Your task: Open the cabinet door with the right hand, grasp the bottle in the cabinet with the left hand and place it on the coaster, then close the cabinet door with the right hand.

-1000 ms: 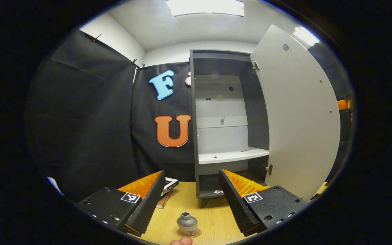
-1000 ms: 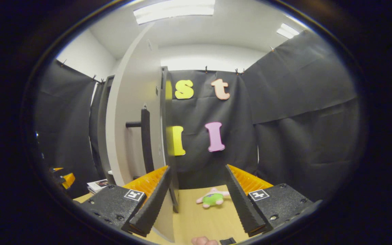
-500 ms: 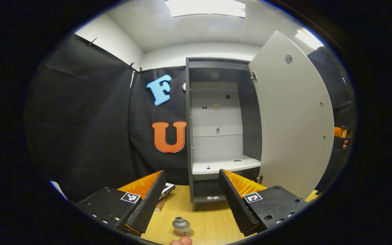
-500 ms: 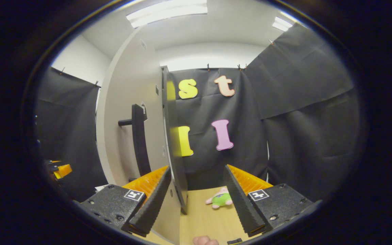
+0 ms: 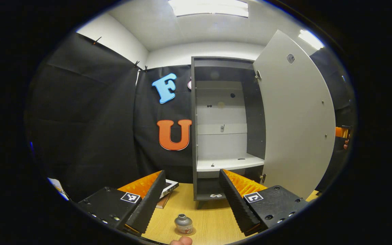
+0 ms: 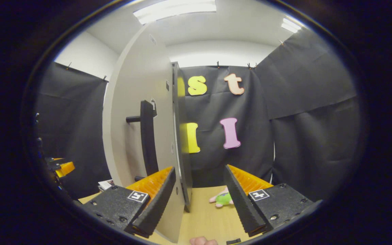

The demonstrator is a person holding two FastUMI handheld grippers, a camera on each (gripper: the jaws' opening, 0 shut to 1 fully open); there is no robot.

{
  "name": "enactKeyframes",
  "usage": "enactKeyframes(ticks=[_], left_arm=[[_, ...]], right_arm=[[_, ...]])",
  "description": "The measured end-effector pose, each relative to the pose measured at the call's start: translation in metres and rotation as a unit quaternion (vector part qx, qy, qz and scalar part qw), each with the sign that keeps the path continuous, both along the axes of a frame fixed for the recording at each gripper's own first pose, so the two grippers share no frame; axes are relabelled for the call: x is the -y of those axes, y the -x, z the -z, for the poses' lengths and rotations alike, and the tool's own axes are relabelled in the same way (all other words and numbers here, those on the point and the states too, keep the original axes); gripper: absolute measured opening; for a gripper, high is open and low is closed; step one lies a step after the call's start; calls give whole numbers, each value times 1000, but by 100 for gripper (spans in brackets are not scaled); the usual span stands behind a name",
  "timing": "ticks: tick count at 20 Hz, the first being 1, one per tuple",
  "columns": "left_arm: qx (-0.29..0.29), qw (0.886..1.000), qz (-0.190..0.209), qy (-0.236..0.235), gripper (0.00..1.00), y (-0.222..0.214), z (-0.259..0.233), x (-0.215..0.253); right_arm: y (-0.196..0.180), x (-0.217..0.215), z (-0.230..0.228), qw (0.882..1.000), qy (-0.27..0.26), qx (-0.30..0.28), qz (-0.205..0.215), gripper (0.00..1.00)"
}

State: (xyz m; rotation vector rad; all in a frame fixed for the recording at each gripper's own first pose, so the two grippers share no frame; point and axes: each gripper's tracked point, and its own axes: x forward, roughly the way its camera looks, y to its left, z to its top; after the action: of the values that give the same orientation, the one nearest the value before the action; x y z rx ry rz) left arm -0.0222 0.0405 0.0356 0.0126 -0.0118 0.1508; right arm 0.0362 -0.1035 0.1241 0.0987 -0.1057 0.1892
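A small grey bottle [image 5: 184,224] stands upright on a round coaster [image 5: 192,232] on the wooden table. My left gripper [image 5: 192,172] hovers open above and behind it, touching nothing. The dark cabinet [image 5: 194,136] stands open with a bare white shelf [image 5: 228,164], and its pale door [image 5: 296,119] is swung out to the right. In the right gripper view the door's edge [image 6: 179,136] stands between the fingers of my open right gripper [image 6: 199,167], close to the left finger [image 6: 157,200]. The dark bar handle [image 6: 147,136] is just left of it.
A stack of books [image 5: 167,189] lies left of the cabinet's foot. A pink and green plush toy [image 6: 222,198] lies on the table behind the door. The other gripper and its hand [image 5: 342,133] show past the door's outer edge.
The left gripper has drawn up and back from the bottle, which stays on the coaster. The right gripper has shifted so the door's edge now lies between its fingers.
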Motion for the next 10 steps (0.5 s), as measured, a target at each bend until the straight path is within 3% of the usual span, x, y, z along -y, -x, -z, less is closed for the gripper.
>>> enactKeyframes(ticks=[2,3,10], left_arm=[[2,1000,-1,5,94,-1,2,0],[2,1000,0,6,94,-1,2,0],[-3,1000,-8,1,94,5,9,-17]], right_arm=[[8,-20,-2,1000,23,6,-10,88],[10,-32,-3,999,28,10,-20,92],[9,-138,-3,991,25,19,-127,89]])
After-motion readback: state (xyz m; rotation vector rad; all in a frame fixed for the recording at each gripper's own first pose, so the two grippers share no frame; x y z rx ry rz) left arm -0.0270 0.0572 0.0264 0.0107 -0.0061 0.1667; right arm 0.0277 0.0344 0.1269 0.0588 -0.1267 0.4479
